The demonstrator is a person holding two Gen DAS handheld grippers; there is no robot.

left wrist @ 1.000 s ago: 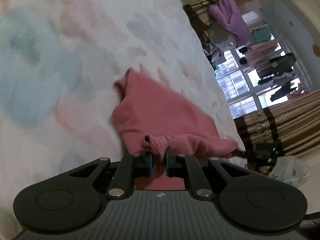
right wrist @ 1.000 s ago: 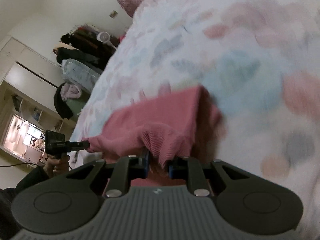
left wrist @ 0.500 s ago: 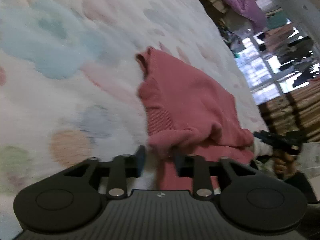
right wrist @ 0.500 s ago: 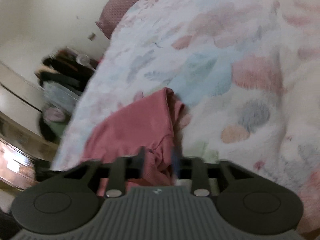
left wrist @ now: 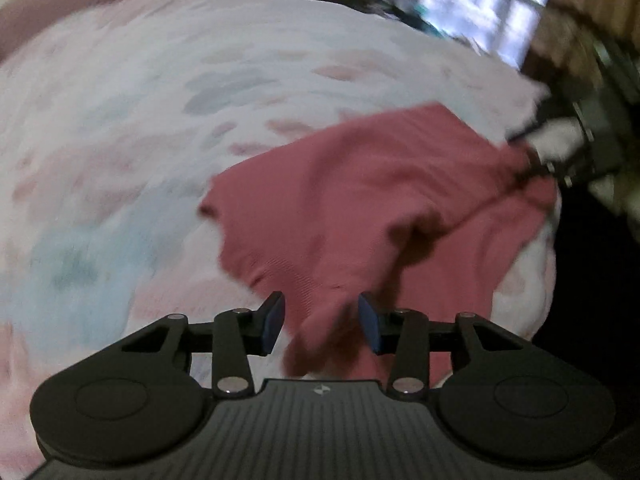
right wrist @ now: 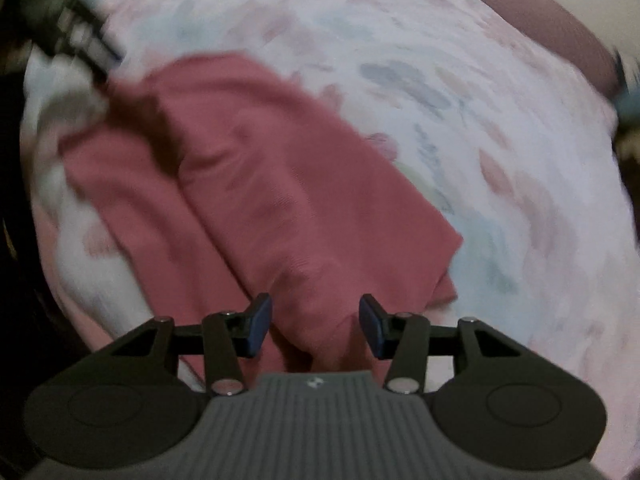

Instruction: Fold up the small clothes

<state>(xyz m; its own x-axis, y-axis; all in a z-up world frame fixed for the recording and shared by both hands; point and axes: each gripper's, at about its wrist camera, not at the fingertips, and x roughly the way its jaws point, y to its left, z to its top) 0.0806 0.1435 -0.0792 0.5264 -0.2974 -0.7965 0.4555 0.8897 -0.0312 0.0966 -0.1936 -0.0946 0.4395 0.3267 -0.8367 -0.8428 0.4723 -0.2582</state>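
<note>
A pink knit garment lies folded over itself on the pastel-patched fleece bedspread. My left gripper hovers over its near edge. Its jaws are opening, and cloth shows between the blue pads without being pressed. At the garment's far right corner the right gripper appears blurred. In the right wrist view the same garment spreads across the bedspread. My right gripper is above its near edge, jaws opening, pads clear of the cloth. The left gripper is a blur at the upper left.
The garment lies close to the bed's edge, with dark floor beyond it. A bright window is at the far right. A dusky pink band runs along the head of the bed.
Both grippers were shut on bunched pink cloth; both have let go and opened. Each has rolled and drawn back, and the garment now lies folded on the bed.
</note>
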